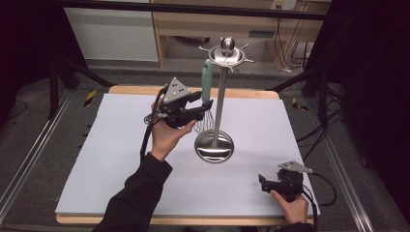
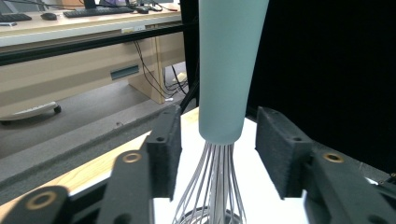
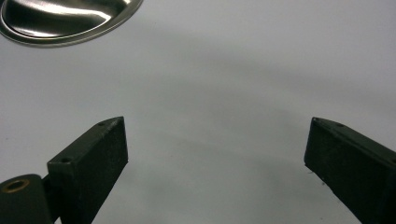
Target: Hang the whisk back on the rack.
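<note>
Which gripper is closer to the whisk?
Left. The left gripper has its open jaws on either side of the whisk handle, not touching. The right gripper rests low on the table, far off.

No legible text or labels

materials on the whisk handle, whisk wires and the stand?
Whisk handle: matte pale teal, no glare, looks like silicone or soft plastic, can't tell which.
Whisk wires: thin bright strands, likely steel.
Stand: polished metal, probably stainless; its round base and top disc mirror the lights.
</note>
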`<move>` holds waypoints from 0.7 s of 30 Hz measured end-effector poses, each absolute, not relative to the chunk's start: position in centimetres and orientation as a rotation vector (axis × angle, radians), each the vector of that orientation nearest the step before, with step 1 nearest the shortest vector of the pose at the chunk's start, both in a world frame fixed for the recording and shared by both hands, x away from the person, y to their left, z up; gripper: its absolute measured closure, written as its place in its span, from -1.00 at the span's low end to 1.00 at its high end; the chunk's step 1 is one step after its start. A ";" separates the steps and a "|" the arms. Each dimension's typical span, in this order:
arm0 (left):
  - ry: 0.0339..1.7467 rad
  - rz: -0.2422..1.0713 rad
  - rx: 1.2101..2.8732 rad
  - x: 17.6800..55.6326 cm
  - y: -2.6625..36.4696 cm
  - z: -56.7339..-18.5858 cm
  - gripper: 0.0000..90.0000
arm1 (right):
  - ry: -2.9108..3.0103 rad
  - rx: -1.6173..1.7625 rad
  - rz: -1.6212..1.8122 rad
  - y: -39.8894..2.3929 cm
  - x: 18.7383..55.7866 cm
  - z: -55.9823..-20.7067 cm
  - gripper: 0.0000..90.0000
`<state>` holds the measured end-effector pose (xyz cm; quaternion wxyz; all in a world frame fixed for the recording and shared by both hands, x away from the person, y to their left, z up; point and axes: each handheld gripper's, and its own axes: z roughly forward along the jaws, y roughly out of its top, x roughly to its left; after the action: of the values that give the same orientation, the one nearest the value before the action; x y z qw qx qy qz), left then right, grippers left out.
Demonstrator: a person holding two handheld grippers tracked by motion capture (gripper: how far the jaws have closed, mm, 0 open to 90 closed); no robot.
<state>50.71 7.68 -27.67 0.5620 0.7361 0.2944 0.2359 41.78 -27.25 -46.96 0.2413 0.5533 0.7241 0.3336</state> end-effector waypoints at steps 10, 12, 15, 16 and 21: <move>0.694 0.562 1.744 49.8 9.0 -28.7 -0.10 | 1.979 1.509 0.910 -27.3 41.8 -46.9 -0.85; 0.696 0.557 1.749 49.6 9.3 -29.1 -0.13 | 1.979 1.508 0.910 -27.3 41.8 -46.9 -0.85; 0.700 0.553 1.749 49.5 9.7 -29.6 -0.14 | 1.979 1.507 0.914 -27.3 41.7 -46.9 -0.86; 0.708 0.541 1.749 49.5 10.1 -30.0 -0.15 | 1.978 1.505 0.915 -27.3 41.7 -46.9 -0.86; 0.728 0.529 1.748 49.2 11.3 -31.3 -0.17 | 1.977 1.505 0.914 -27.3 41.7 -46.9 -0.86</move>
<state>49.22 11.31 -31.28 0.5546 0.7397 0.3083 0.2239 41.71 -27.32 -46.94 0.2447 0.5512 0.7241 0.3347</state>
